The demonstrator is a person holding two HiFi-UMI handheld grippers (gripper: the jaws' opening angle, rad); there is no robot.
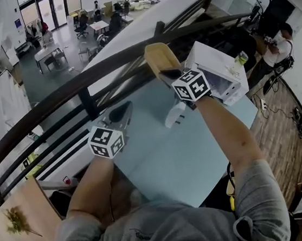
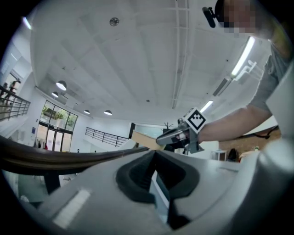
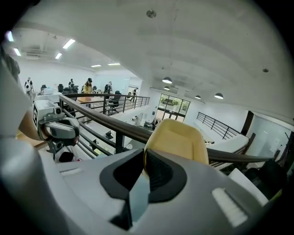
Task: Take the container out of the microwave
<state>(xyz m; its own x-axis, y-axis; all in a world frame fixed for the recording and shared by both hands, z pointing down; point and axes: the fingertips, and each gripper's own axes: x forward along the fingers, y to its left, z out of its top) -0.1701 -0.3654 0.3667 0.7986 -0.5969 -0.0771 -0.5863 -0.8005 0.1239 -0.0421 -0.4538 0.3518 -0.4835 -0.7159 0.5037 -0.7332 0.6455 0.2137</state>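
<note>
A tan, tray-like container point(image 1: 160, 59) is held up in the air above the table's far edge, outside the white microwave point(image 1: 215, 65) that stands at the table's far right corner. My right gripper point(image 1: 168, 76) is shut on the container's near rim. In the right gripper view the container point(image 3: 178, 140) rises just past the right gripper point(image 3: 144, 159), whose pads pinch its edge. My left gripper point(image 1: 123, 112) hovers over the table's left edge, shut and holding nothing. The left gripper point(image 2: 154, 152) points level towards the right gripper point(image 2: 177, 136) and the container point(image 2: 142, 140).
The light blue table point(image 1: 172, 158) stands against a dark railing point(image 1: 80, 79) with an open hall far below. A green-capped bottle point(image 1: 239, 59) stands beside the microwave. A person point(image 1: 277, 47) stands at the far right on the wooden floor.
</note>
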